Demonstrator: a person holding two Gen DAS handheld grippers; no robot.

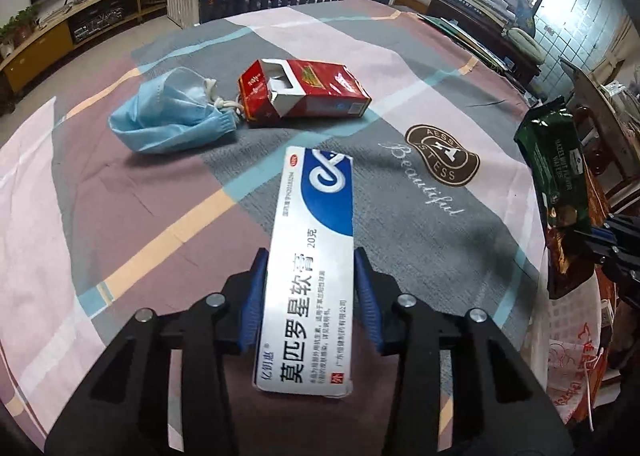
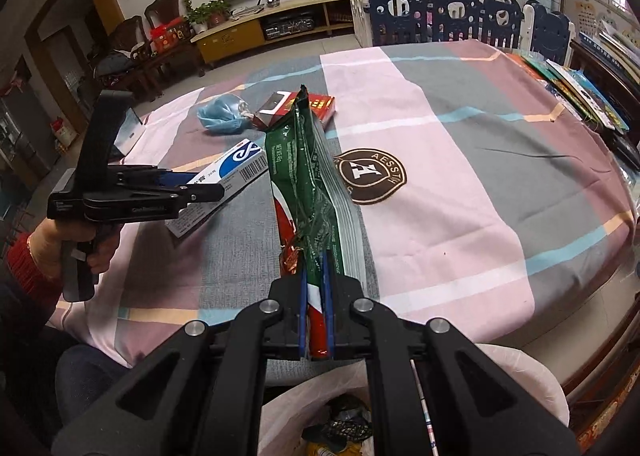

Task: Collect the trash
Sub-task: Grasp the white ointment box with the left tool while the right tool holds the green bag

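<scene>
Right wrist view shows the right tongs (image 2: 316,296) clamped on a green wrapper (image 2: 310,180) above the white trash bag (image 2: 516,372), ready to drop. Left tongs (image 1: 310,296) grip the ointment box (image 1: 310,268) over the tabletop (image 1: 420,248); it likely goes to the bag next

White-blue ointment box (image 1: 310,268) held lengthwise at 6 o'clock; crumpled blue mask (image 1: 172,112) at 10, touching opened red cigarette pack (image 1: 308,92) at 12; green wrapper (image 1: 556,172) at 3.
</scene>
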